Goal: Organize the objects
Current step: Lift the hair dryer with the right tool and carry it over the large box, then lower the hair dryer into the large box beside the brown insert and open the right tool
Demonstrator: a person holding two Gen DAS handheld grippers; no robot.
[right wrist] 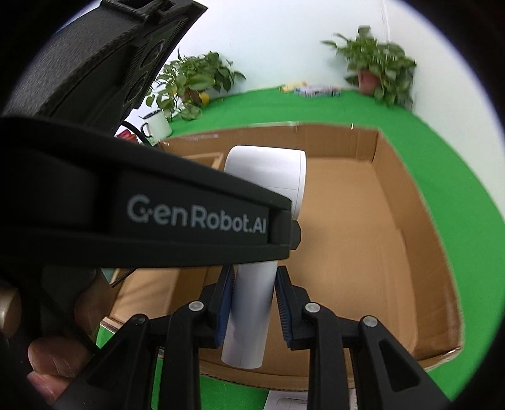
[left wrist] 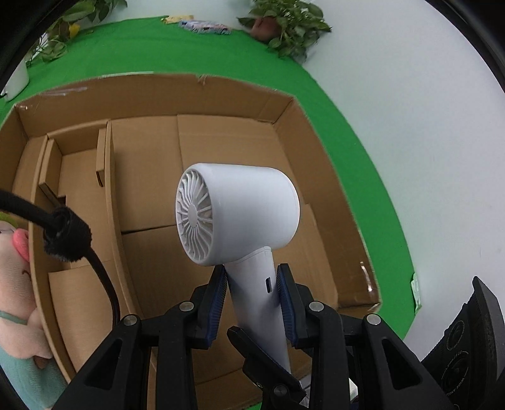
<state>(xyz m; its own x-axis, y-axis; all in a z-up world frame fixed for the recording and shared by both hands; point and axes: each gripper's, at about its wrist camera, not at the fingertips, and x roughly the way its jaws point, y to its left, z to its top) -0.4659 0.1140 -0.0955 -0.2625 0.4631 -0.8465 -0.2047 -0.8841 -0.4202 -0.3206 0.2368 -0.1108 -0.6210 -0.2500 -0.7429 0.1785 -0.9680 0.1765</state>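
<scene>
Both grippers carry a white hair dryer by its handle, over the open cardboard box.

Nearest the cameras, the left gripper (left wrist: pixel 252 299) has its jaws narrow and clamped on the handle of the hair dryer (left wrist: pixel 240 214) just under the head, and the right gripper (right wrist: pixel 254 302) pinches the same handle lower down, close to its foot. The dryer's head with its ribbed intake grille hangs above the large compartment of the cardboard box (left wrist: pixel 221 94), apart from its floor. To the left, a black cable (left wrist: pixel 63 233) with a fuzzy strap droops over the divider, beside a soft toy (left wrist: pixel 15 284). Beyond lie the green counter (left wrist: pixel 142 44) and potted plants (left wrist: pixel 284 25). The risks I judge: the smooth, tapered handle could slide or twist between the two grips if the hands drift apart, and the trailing cable could snag on the divider or box wall, tugging the dryer askew as it is set down.
</scene>
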